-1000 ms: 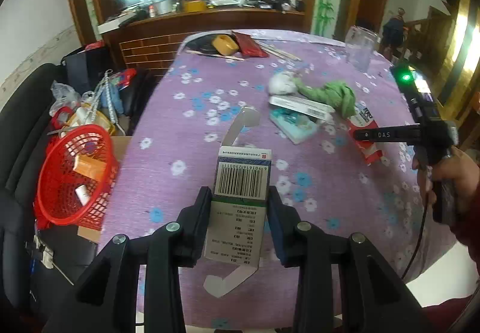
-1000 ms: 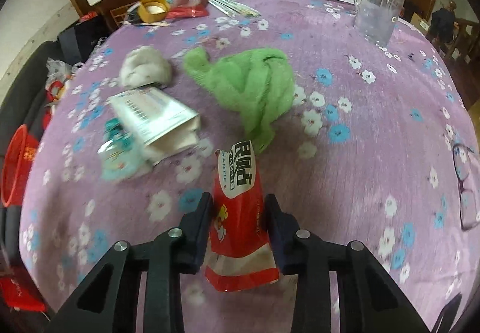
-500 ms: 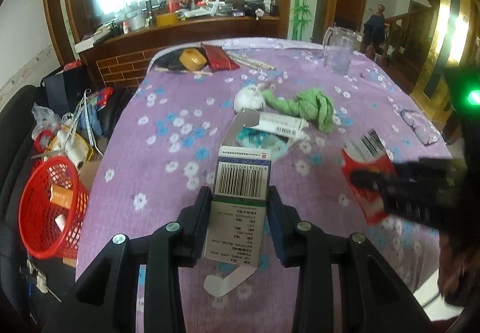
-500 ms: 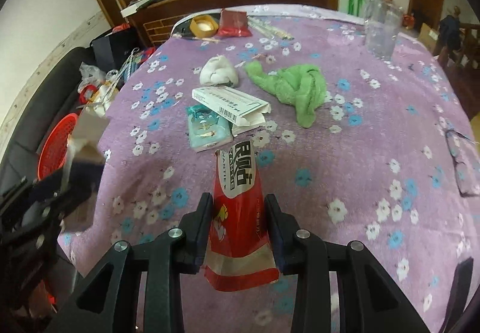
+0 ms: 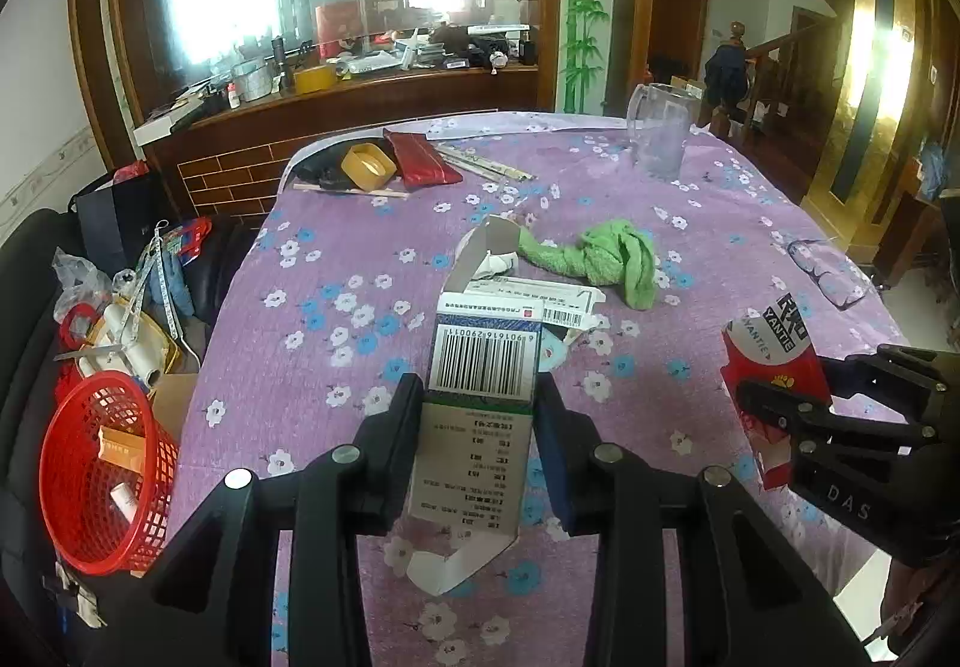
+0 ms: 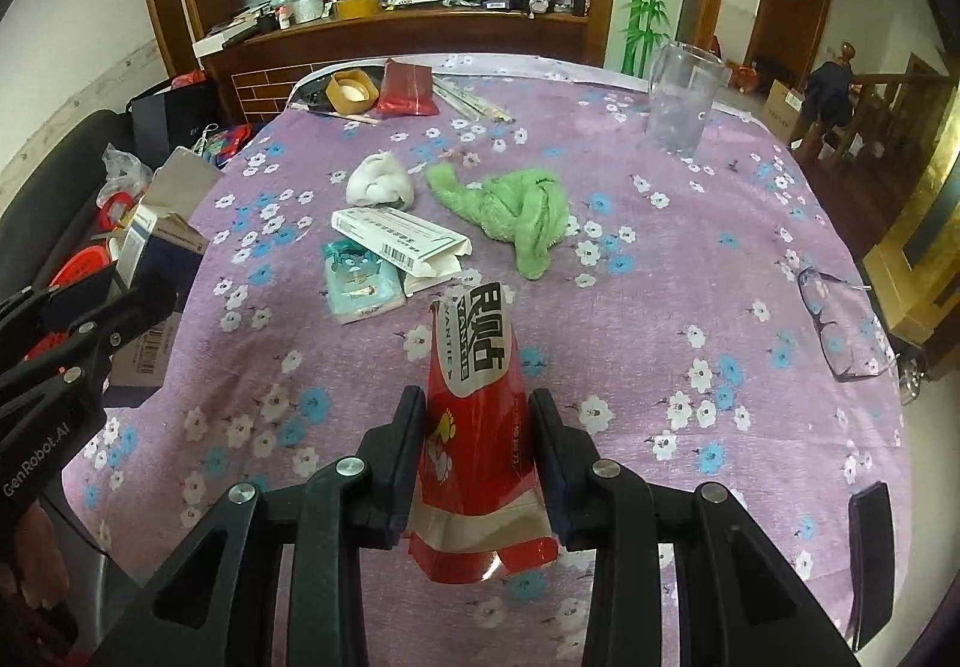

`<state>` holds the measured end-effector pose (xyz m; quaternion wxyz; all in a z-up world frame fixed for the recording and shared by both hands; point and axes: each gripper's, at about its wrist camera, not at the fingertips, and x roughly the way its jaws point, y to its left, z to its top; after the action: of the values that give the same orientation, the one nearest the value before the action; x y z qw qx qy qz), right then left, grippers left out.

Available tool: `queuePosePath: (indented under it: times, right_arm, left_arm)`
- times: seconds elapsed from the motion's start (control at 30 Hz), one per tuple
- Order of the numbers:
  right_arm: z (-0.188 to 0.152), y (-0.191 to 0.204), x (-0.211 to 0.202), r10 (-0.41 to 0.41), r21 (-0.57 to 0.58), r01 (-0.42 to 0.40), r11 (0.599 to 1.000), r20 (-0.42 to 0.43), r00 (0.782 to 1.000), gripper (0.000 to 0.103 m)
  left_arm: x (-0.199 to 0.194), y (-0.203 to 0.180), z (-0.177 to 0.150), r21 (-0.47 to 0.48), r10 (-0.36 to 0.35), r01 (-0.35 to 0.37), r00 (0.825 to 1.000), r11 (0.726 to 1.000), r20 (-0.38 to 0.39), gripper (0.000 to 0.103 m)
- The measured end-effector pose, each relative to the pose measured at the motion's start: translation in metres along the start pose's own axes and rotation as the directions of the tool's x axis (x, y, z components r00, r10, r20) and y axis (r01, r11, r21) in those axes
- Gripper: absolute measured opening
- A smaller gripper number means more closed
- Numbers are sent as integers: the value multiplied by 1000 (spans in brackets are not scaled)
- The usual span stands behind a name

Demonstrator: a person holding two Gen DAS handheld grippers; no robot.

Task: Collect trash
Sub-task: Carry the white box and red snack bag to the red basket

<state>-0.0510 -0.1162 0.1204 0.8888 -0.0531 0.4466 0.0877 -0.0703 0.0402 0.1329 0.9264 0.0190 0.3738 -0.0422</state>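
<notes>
My left gripper (image 5: pixel 480 409) is shut on a small white carton with a barcode (image 5: pixel 483 361), its end flaps open, held above the purple flowered tablecloth (image 5: pixel 336 259). My right gripper (image 6: pixel 477 415) is shut on a red snack packet (image 6: pixel 474 397); the same packet (image 5: pixel 774 361) shows at the right of the left wrist view. On the table lie a long white box (image 6: pixel 399 241), a teal tissue pack (image 6: pixel 360 280), a crumpled white tissue (image 6: pixel 381 181) and a green cloth (image 6: pixel 516 211). A red mesh basket (image 5: pixel 102 463) holding a few scraps stands left of the table, below its edge.
A clear glass jug (image 6: pixel 681 96), a tape roll (image 6: pixel 353 90), a red pouch (image 6: pixel 408 87) and chopsticks (image 6: pixel 471 99) sit at the far end. Glasses (image 6: pixel 840 319) and a dark phone (image 6: pixel 870 541) lie near the right edge. Bags and clutter (image 5: pixel 114 295) crowd the left side.
Both grippers pulled back and rose from the table with their loads, so more of the room shows. The right gripper now sits close at the left one's right side.
</notes>
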Motion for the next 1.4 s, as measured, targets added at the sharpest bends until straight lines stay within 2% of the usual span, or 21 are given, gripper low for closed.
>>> queuePosePath:
  times: [0.77,1.1,1.4]
  right_arm:
    - [-3,34,3,-7,-55,6,998,-18,1000,40]
    - [-12,49,9,91,-43,-94,995,-63,994,40]
    - [-17,83,18,146,-68,-154,986,-105,984,40]
  left_arm:
    - [-2,24,-13,-23,-3,3,1000,1000,-24,35]
    - [1,39,-32,-64,-5,0,998,998,-63,35]
    - [-8,74,-51,-123,27,-38,996,992,-85,35]
